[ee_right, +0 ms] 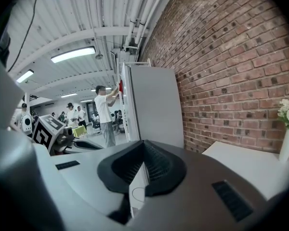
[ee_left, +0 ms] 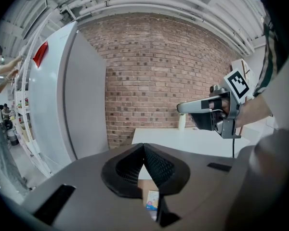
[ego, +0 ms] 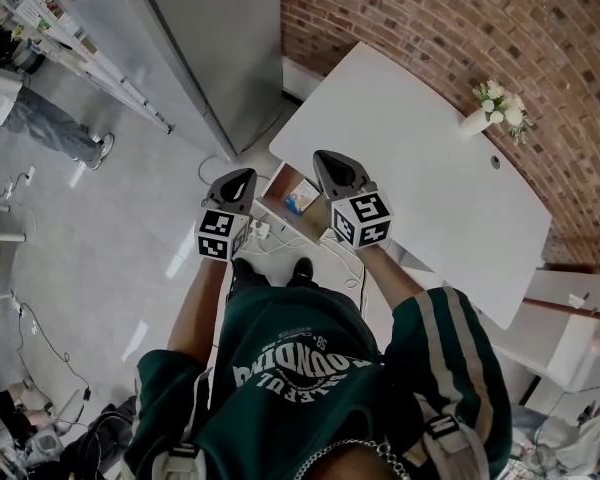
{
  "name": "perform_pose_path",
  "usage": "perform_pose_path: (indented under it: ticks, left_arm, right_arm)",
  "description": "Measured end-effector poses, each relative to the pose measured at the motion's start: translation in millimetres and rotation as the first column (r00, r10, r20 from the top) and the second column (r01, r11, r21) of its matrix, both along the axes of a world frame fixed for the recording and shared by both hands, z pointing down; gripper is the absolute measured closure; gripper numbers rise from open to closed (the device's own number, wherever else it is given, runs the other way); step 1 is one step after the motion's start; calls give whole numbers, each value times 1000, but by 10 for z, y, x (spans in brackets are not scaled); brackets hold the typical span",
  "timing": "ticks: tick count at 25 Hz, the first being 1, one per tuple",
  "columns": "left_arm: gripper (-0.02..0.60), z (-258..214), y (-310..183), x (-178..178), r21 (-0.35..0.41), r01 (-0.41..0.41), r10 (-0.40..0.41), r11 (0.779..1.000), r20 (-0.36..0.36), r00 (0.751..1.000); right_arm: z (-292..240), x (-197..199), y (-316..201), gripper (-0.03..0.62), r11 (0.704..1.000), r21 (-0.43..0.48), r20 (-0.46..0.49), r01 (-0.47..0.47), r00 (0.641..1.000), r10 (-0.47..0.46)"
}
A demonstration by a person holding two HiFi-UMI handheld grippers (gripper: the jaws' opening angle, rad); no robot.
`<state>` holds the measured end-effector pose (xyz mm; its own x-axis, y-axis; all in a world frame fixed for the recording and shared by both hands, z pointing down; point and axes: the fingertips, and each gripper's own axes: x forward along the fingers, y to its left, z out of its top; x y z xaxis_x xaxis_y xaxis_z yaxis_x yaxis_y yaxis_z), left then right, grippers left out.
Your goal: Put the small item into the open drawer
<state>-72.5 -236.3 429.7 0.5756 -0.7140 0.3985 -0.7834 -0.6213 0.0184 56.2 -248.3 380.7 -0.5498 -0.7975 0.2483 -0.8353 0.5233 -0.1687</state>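
The open drawer [ego: 279, 190] with its wooden bottom juts out under the white table's near corner, seen between my two raised grippers in the head view. A small blue-and-white packet [ego: 301, 198] lies in it, and the left gripper view shows the packet [ee_left: 152, 200] through the slit under the pads. My left gripper [ego: 242, 176] [ee_left: 143, 149] is shut and holds nothing. My right gripper [ego: 326, 158] [ee_right: 143, 147] is also shut; only a white surface shows through its slit. Both grippers hover above the drawer, apart from it.
The white table [ego: 420, 168] stands against a brick wall [ego: 460, 18] and carries a vase of flowers [ego: 495, 108]. A tall grey cabinet [ego: 210, 38] stands left of it. A power strip and cables [ego: 265, 233] lie on the floor by my feet. A person [ego: 40, 128] stands at the far-left shelves.
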Motion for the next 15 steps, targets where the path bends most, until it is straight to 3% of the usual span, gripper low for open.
perform_pose_path:
  ticks: [15]
  left_arm:
    - [566,94,107,97,-9,-22,22,1000,18,1000]
  right_arm:
    - [73,10,121,569,1000,-7,-2,8,1000,-8]
